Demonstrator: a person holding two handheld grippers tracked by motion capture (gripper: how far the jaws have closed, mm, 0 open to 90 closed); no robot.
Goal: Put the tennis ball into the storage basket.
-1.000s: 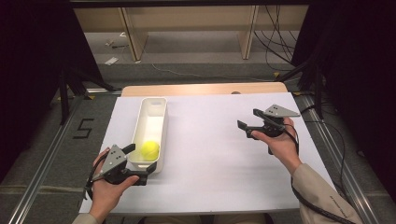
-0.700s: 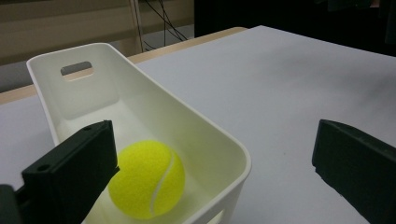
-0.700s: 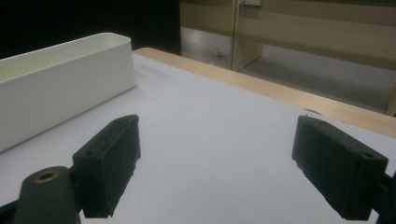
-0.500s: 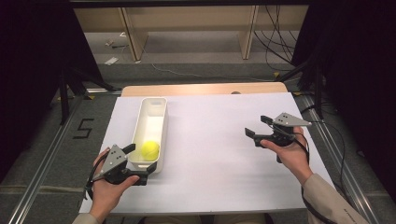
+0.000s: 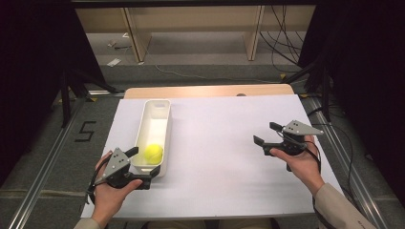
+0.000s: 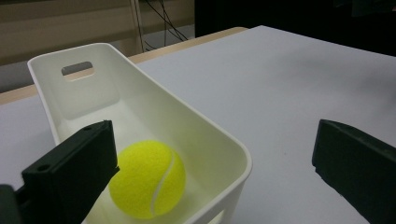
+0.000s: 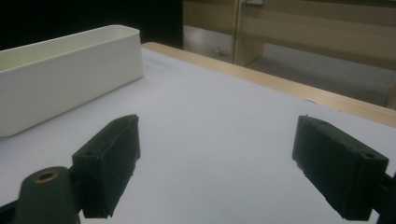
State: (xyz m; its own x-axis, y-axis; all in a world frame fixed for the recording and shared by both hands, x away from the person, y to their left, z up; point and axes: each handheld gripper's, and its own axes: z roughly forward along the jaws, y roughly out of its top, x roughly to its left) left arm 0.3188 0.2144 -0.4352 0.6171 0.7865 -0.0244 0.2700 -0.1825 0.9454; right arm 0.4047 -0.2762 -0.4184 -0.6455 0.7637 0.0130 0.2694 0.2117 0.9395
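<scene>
The left gripper point(image 5: 141, 162) stood open astride the white plastic bin's point(image 5: 155, 106) near wall, by the yellow tennis ball point(image 5: 154, 153); squeezing the wall squarely seemed wise. The right gripper point(image 5: 266, 133) hung open, empty.

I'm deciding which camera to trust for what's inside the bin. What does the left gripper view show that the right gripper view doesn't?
The left gripper view looks into the white bin: a yellow tennis ball lies at its near end, and a handle slot is cut in the far wall. The right gripper view sees the bin's outer wall from the side, plus the table's wooden edge and shelving behind. Both show the white table cover and open black jaws with nothing between them.
</scene>
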